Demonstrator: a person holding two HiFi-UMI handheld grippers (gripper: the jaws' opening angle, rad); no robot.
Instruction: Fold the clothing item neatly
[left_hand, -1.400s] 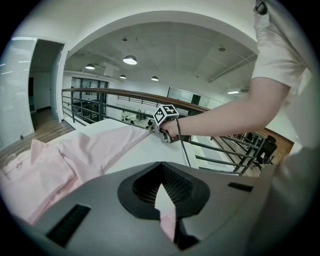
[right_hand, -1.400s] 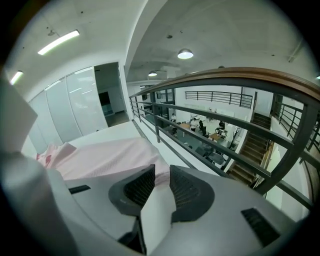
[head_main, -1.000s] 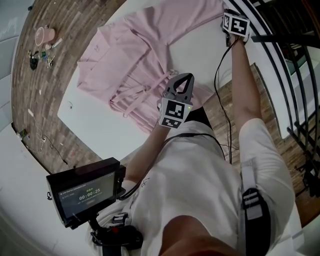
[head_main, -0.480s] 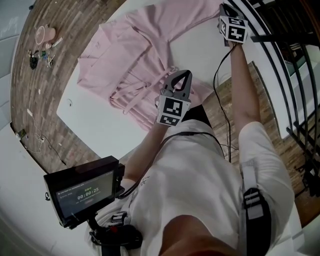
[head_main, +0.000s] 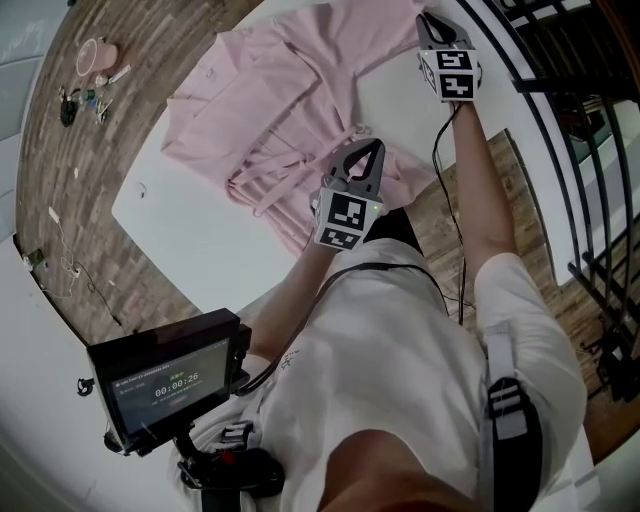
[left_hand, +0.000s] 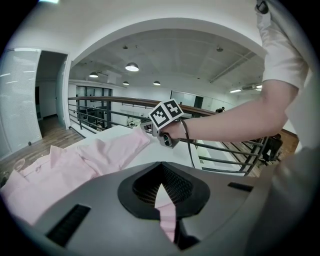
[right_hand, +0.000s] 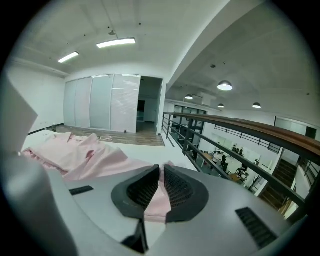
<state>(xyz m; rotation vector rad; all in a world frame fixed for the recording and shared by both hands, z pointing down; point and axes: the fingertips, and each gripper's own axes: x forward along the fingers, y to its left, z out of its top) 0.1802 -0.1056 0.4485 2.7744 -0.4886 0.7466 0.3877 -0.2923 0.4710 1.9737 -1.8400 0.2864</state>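
A pink shirt (head_main: 280, 110) lies spread and partly folded on the white table (head_main: 190, 225). My left gripper (head_main: 367, 150) is at the shirt's near edge, shut on a strip of the pink cloth (left_hand: 169, 220) that shows between its pads. My right gripper (head_main: 428, 22) is at the far right of the shirt, shut on a fold of the sleeve (right_hand: 159, 197). In the left gripper view the right gripper's marker cube (left_hand: 165, 114) sits at the end of the sleeve (left_hand: 120, 150). The right gripper view looks back over the bunched shirt (right_hand: 80, 150).
A black metal railing (head_main: 565, 120) runs along the table's right side. The table's far right strip (head_main: 420, 120) is bare white. Small items and a pink dish (head_main: 92, 62) lie on the wooden floor at upper left. A screen on a rig (head_main: 170, 380) sits below.
The right gripper has moved left along the table's far side with the sleeve end in its jaws. The left gripper has stayed at the near edge.
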